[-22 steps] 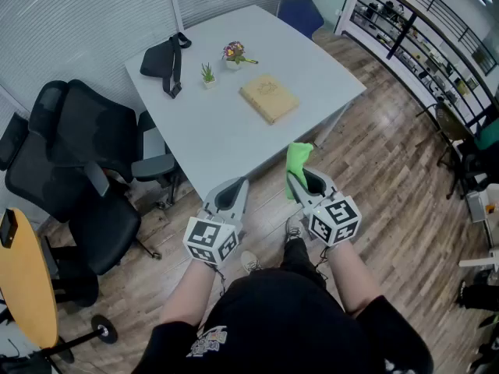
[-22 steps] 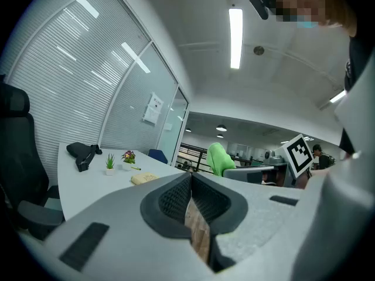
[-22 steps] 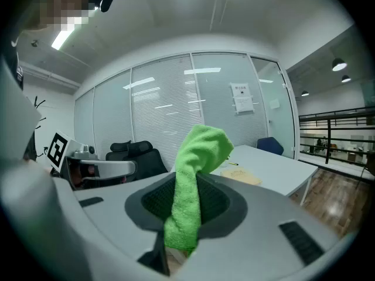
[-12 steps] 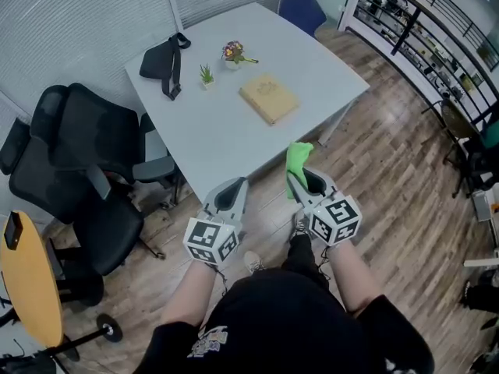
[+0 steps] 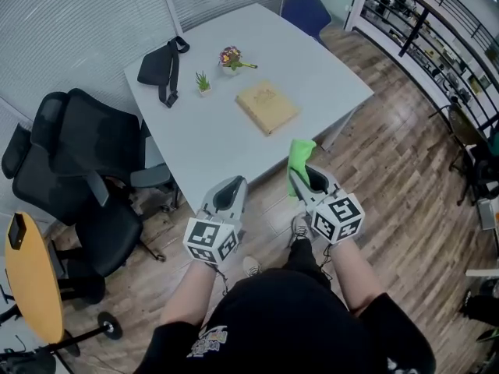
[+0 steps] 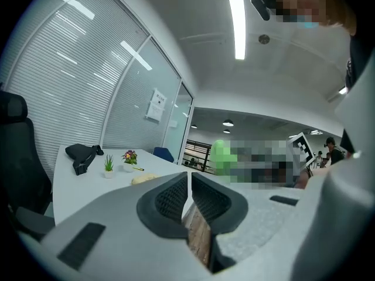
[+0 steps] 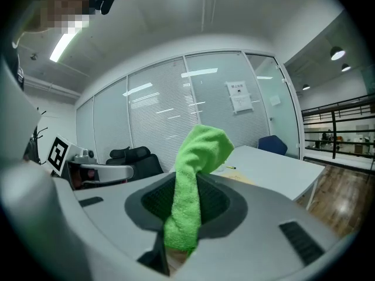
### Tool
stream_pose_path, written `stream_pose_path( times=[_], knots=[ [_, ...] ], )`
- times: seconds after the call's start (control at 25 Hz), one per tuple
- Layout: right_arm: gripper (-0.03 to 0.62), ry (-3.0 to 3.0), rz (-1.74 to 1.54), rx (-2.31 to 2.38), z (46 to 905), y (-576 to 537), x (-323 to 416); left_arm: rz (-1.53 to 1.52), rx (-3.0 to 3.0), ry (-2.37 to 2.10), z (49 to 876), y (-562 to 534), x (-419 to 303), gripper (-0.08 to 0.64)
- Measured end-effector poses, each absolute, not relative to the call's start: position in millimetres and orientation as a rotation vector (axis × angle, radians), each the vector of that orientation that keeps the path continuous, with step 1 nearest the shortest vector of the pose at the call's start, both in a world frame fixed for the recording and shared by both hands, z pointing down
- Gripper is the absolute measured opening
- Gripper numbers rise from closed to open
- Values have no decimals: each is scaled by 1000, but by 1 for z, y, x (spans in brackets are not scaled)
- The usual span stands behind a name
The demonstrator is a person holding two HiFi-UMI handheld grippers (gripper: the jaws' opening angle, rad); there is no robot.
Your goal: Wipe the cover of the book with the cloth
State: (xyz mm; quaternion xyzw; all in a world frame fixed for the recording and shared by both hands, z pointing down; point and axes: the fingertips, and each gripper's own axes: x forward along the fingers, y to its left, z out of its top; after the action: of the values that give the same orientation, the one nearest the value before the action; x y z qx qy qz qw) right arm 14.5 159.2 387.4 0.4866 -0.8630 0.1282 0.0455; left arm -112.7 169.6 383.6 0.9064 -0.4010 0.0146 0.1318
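In the head view both forearms reach forward from the body, side by side and close to level, in front of the near edge of the white table (image 5: 226, 142). The left gripper (image 5: 234, 184) and the right gripper (image 5: 300, 179) are both over the wooden floor, not over the table. The green cloth (image 5: 299, 158) stands up out of the right one. The tan book (image 5: 267, 107) lies flat near the middle of the table, well apart from both grippers.

In the left gripper view the jaws are pressed together with nothing between them, and the book appears far behind them.

In the right gripper view the jaws are closed on the cloth, which rises between them and folds over at the top.

Compared with the earlier head pictures, the hands keep the same pose and the cloth stays clamped. The table and the book sit slightly lower in the picture.
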Motion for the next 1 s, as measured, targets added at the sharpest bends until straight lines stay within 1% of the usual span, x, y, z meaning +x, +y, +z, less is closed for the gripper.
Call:
stream_pose_path(
  times=[0.24,0.32,0.48,0.72,0.84,1.0],
  knots=[
    [98,-2669,413,1438,386,117,42,60,2596,-1220,384,133,-88,12],
    [98,-2679,420,1424,386,102,52,67,2587,-1232,385,121,-78,51],
    [97,-2699,437,1399,387,74,70,77,2565,-1267,387,97,-61,78],
    [97,-2725,464,1349,391,30,94,100,2530,-1305,390,60,-37,164],
    [97,-2740,473,1316,391,10,104,107,2506,-1332,391,44,-26,187],
    [98,-2753,475,1269,393,-12,119,95,2469,-1371,393,25,-12,195]
  ],
)
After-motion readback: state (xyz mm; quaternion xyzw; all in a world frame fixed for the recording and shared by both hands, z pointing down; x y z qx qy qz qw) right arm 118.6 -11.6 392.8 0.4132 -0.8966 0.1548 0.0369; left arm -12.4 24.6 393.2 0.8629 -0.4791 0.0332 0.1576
